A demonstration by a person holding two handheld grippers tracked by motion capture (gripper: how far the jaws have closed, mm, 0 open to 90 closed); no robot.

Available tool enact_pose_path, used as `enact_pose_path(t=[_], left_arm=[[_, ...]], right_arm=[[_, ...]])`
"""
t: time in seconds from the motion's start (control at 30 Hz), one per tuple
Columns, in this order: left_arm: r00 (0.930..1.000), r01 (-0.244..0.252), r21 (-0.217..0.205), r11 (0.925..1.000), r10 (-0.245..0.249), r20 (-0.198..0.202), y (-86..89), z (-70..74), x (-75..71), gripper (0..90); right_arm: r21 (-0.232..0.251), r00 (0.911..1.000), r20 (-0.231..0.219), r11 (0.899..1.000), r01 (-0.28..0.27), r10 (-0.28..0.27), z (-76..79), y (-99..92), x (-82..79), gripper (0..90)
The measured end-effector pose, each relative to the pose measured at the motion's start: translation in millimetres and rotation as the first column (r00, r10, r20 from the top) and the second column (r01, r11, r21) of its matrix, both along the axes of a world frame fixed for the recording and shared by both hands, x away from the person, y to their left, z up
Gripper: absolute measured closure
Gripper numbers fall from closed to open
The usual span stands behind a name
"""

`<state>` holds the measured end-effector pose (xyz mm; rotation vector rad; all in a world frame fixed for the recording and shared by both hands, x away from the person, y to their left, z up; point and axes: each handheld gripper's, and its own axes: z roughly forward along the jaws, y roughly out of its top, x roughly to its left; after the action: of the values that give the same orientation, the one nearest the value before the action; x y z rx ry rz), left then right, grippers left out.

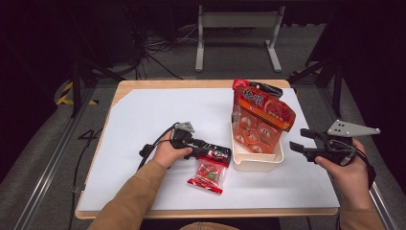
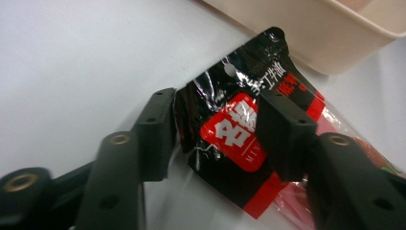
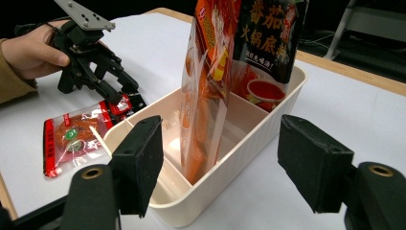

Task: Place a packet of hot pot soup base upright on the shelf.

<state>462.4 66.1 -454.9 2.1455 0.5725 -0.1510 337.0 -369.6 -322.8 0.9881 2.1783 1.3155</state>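
White sheeting is seen covering the table (image 1: 143, 124). Toward the right, a cream bin (image 1: 256, 163) is loaded with two tall red pouches (image 1: 261, 117), stood upright. A small red packet (image 1: 209, 173) is laid flat just left of the bin. Its black top edge is bracketed by the left gripper (image 2: 218, 129), jaws half apart, pads at its edges. The right gripper (image 1: 299, 139) is held wide open, empty, right of the bin.

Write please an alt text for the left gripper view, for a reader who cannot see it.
The left gripper has its two black jaws on either side of the black top edge of a small red snack packet lying on the white table. Whether the pads already press on it is unclear. A cream bin stands just beyond the packet.
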Motion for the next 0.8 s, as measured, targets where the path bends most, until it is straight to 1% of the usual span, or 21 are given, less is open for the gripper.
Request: enact_pose_path(t=[0.07, 0.1, 0.13, 0.17, 0.2, 0.23, 0.3, 0.4, 0.5, 0.53, 0.57, 0.7, 0.8], left_arm=[[1.0, 0.0, -0.001, 1.0, 0.0, -0.007, -0.7, -0.2, -0.8, 57.0], [1.0, 0.003, 0.006, 1.0, -0.003, 0.0, -1.3, -0.1, -1.5, 59.0], [1.0, 0.003, 0.006, 1.0, -0.003, 0.0, -1.3, -0.1, -1.5, 59.8], [1.0, 0.004, 0.015, 0.9999, -0.004, 0.008, -1.5, 0.2, -1.9, 59.8], [0.9999, 0.002, 0.016, 0.9999, -0.002, 0.013, -1.7, 0.3, -2.3, 61.6], [0.9998, 0.0, 0.024, 0.9997, 0.0, 0.019, -1.5, 0.7, -2.8, 65.6], [0.9997, -0.003, 0.029, 0.9996, 0.002, 0.026, -1.2, 1.0, -3.0, 69.1], [0.9995, -0.007, 0.036, 0.9993, 0.005, 0.031, -0.8, 1.8, -3.6, 71.7], [0.9993, -0.011, 0.037, 0.9993, 0.01, 0.036, 0.0, 2.0, -3.7, 78.8], [0.9993, -0.011, 0.039, 0.9992, 0.01, 0.036, 0.4, 2.2, -3.7, 78.8], [0.9991, -0.008, 0.045, 0.999, 0.007, 0.041, 1.0, 2.6, -3.8, 83.3], [0.9992, -0.003, 0.049, 0.9988, 0.002, 0.04, 1.4, 3.7, -4.2, 88.9], [0.9993, -0.005, 0.047, 0.9989, 0.003, 0.036, 1.5, 4.9, -5.0, 89.6]], right_arm=[[-0.001, 1.0, -0.001, 1.0, 0.001, -0.001, -0.3, 0.0, 0.2, 32.9], [0.0, 1.0, -0.002, 1.0, 0.001, -0.001, -0.5, 0.0, 0.3, 32.9], [0.002, 1.0, -0.003, 1.0, 0.001, -0.001, -0.7, 0.0, 0.4, 32.9], [0.002, 1.0, -0.003, 1.0, 0.001, -0.001, -0.7, 0.0, 0.4, 32.9], [0.002, 1.0, -0.004, 1.0, 0.0, 0.0, -0.9, 0.1, 0.5, 32.9], [0.001, 1.0, -0.006, 1.0, 0.0, 0.0, -1.3, 0.2, 0.7, 32.9], [0.001, 1.0, -0.007, 1.0, 0.001, -0.001, -1.4, 0.2, 0.9, 32.9], [0.0, 1.0, -0.006, 1.0, 0.004, -0.004, -1.6, -0.2, 0.9, 32.9], [-0.001, 1.0, -0.006, 1.0, 0.007, -0.007, -1.6, -0.5, 1.0, 32.9], [-0.001, 0.9999, -0.005, 1.0, 0.009, -0.009, -1.5, -0.9, 1.0, 33.0], [0.002, 0.9999, -0.006, 1.0, 0.01, -0.01, -1.5, -1.4, 0.9, 33.0], [0.002, 0.9999, -0.006, 1.0, 0.014, -0.014, -2.0, -2.9, 1.4, 33.2], [0.001, 0.9998, -0.008, 1.0, 0.018, -0.018, -2.7, -3.7, 1.7, 33.5]])
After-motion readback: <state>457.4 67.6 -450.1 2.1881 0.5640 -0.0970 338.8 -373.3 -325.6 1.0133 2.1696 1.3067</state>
